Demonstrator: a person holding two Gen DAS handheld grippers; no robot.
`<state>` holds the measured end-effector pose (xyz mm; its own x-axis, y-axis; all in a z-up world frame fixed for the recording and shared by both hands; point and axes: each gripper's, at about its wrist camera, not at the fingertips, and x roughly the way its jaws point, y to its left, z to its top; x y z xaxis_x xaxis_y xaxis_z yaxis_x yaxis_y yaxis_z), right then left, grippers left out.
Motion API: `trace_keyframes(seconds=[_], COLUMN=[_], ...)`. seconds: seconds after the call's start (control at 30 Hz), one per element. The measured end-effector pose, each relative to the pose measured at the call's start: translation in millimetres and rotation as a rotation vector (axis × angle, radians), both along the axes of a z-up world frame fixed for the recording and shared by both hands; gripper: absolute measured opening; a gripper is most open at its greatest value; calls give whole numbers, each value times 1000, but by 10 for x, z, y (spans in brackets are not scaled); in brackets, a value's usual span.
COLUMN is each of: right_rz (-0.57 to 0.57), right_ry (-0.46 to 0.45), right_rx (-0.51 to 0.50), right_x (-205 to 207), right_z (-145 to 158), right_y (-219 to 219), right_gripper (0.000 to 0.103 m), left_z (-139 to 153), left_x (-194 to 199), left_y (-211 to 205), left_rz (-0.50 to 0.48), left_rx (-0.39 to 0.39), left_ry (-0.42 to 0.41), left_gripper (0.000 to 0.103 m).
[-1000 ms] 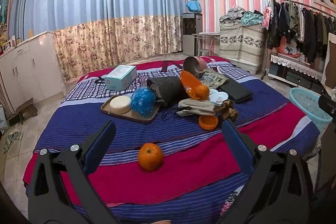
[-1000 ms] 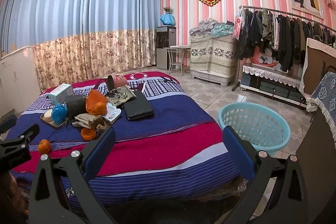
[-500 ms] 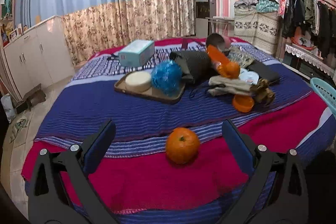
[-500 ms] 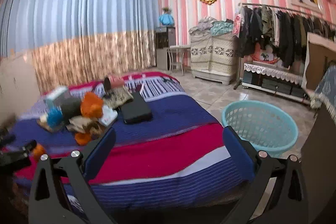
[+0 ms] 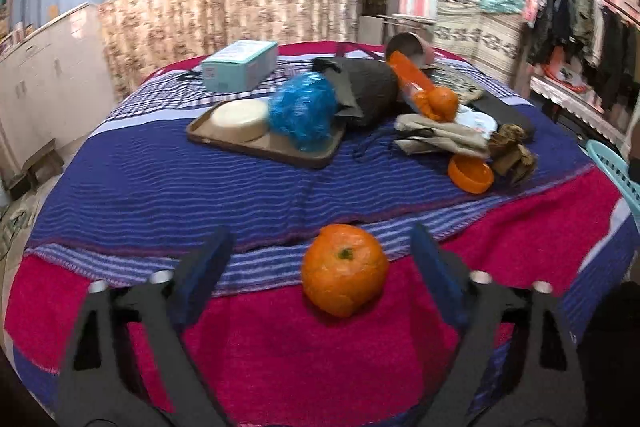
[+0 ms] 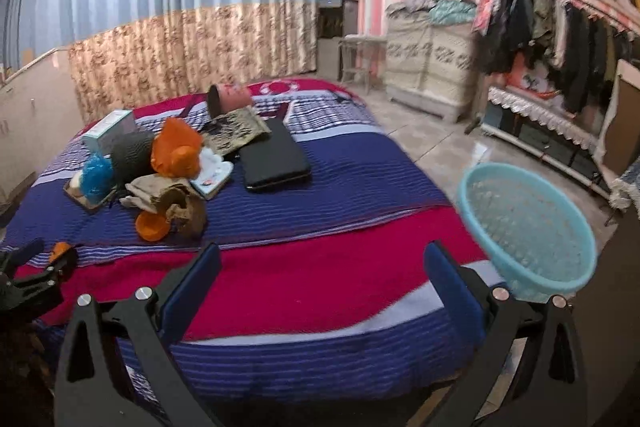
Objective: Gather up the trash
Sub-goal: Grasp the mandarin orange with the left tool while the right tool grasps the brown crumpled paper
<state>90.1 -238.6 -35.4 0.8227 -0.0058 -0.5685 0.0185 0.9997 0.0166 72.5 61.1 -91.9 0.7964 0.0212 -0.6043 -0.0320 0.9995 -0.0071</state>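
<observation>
Left gripper (image 5: 320, 263): blue-padded fingers (image 5: 204, 267) stand moderately apart, having just been closing. The orange (image 5: 344, 269) sits between them; neither pad touches it. The fruit is round, with dimpled skin and a green stem scar, and rests on the red band of the striped bed blanket (image 5: 160, 187).

Right gripper (image 6: 320, 279): fingers wide apart, holding nothing, above the red and blue bands at the foot of the bed. The left gripper's dark frame shows at the left edge of this view.

Beyond the orange lies a clutter: a brown tray (image 5: 264, 147) carrying a pale round block and a crinkled blue plastic bundle (image 5: 302, 113), an orange plastic cup (image 5: 470, 175), crumpled brown paper (image 5: 512, 151) and a teal box (image 5: 240, 65).

A pale blue perforated plastic basket (image 6: 528, 227) stands on the tiled floor just beside the bed.
</observation>
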Motion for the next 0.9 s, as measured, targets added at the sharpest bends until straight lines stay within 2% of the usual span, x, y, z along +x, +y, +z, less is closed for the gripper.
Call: trace_keyframes(seconds=[0.03,0.07,0.1,0.13,0.3,0.43,0.53,0.57,0.6,0.67,0.73,0.8,0.87,0.9], right_rz=[16,31,51,75,195,301,399,428,443,474,493,506,505,506], right_ry=[7,9,11,15,18,32,116,154,180,248,280,283,255,238], right_rx=[13,21,26,22,-11,-59,-76,-71,-68,-51,-40,-23,-8,0], right_x=[35,53,75,112,319,516,681,739,779,885,955,958,901,874], right_z=[3,8,11,23,100,51,-105,-166,-204,-301,-354,-354,-303,-268], right_y=[22,43,67,110,366,605,765,806,830,881,910,901,852,820], right_gripper=[99,99,99,99,99,99,96,90,78,67,54,33,24,23], left_z=[-10,-21,-37,-46,60,199,291,319,333,341,349,351,377,393], left_x=[8,26,44,60,119,166,225,242,255,280,305,314,320,322], left_y=[-10,-33,-42,-41,99,235,372,427,463,517,542,544,523,505], left_rz=[-9,-25,-36,-44,-31,10,44,57,67,81,93,95,92,89], left_rx=[4,8,10,8,-48,-18,2,2,3,4,2,0,4,8], left_ry=[8,30,48,61,68,23,4,0,-2,0,3,5,-1,-6], left_gripper=[61,56,43,36,32,32,32,32,32,32,32,32,32,32])
